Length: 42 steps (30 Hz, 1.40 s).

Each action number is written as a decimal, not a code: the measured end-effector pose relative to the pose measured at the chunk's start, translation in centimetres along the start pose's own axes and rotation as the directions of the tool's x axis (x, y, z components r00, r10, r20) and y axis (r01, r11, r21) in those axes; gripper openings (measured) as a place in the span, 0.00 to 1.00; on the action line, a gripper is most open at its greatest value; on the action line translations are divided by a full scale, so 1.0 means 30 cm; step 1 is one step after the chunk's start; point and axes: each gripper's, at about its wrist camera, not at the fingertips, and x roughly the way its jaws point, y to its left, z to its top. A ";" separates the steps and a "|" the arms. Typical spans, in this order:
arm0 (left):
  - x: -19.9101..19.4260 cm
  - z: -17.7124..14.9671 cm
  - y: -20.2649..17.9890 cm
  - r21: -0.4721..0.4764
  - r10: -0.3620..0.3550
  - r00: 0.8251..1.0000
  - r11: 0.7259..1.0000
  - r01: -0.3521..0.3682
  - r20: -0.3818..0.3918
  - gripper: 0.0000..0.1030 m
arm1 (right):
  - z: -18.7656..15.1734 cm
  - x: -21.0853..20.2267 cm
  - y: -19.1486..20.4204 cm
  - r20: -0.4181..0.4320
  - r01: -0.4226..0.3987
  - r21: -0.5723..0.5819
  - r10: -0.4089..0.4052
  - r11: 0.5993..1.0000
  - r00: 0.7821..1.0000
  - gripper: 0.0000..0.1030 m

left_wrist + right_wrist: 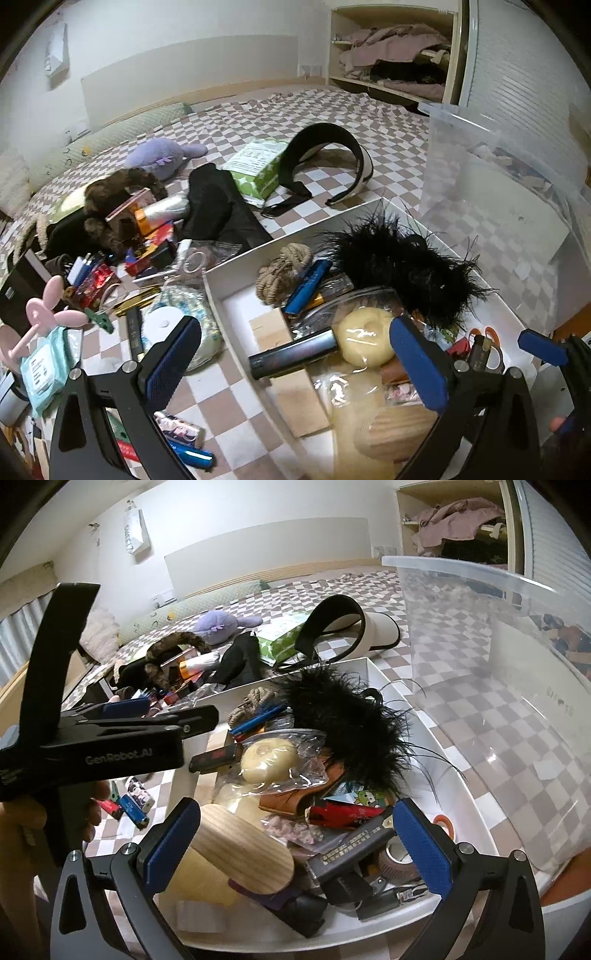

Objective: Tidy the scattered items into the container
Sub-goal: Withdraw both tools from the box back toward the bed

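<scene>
The white box (pixel 216 286) on the checkered bed holds a black feather piece (pixel 399 266), a rope coil (pixel 284 269), a bagged cream round object (pixel 365 339) and a dark tube (pixel 291 358). My left gripper (pixel 295 365) hovers open over the box's left rim, with the tube lying loose below its pads. My right gripper (pixel 297 845) is open above the box's near end, over a wooden oval (pixel 243 853), touching nothing. In the right wrist view, my left gripper (pixel 166 712) shows side-on at the left, held by a hand (pixel 22 823). Scattered items (pixel 140 229) lie left of the box.
A purple plush (pixel 162 155), green tissue pack (pixel 258 166), black visor (pixel 325 147) and black cloth (pixel 218 206) lie beyond the box. A pink rabbit-shaped thing (pixel 48 314), wipes pack (pixel 44 365) and blue lighter (pixel 192 454) lie near left. A clear plastic bin (pixel 498 664) stands at right.
</scene>
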 end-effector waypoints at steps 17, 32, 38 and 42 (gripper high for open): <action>-0.151 -0.093 0.162 -0.061 0.074 0.997 0.995 -0.073 0.019 1.00 | -0.009 -0.045 0.143 0.007 -0.033 -0.036 0.033 0.999 0.999 1.00; -0.283 -0.238 0.332 -0.133 0.218 0.975 0.969 -0.210 0.050 1.00 | -0.017 -0.026 0.327 -0.018 -0.102 -0.080 0.101 0.992 0.995 1.00; -0.319 -0.312 0.420 -0.161 0.206 0.978 0.967 -0.199 0.033 1.00 | -0.025 0.001 0.411 -0.027 -0.126 -0.101 0.124 0.987 0.992 1.00; -0.338 -0.359 0.477 -0.179 0.221 0.975 0.960 -0.213 0.023 1.00 | -0.031 0.024 0.465 -0.039 -0.142 -0.112 0.138 0.984 0.990 1.00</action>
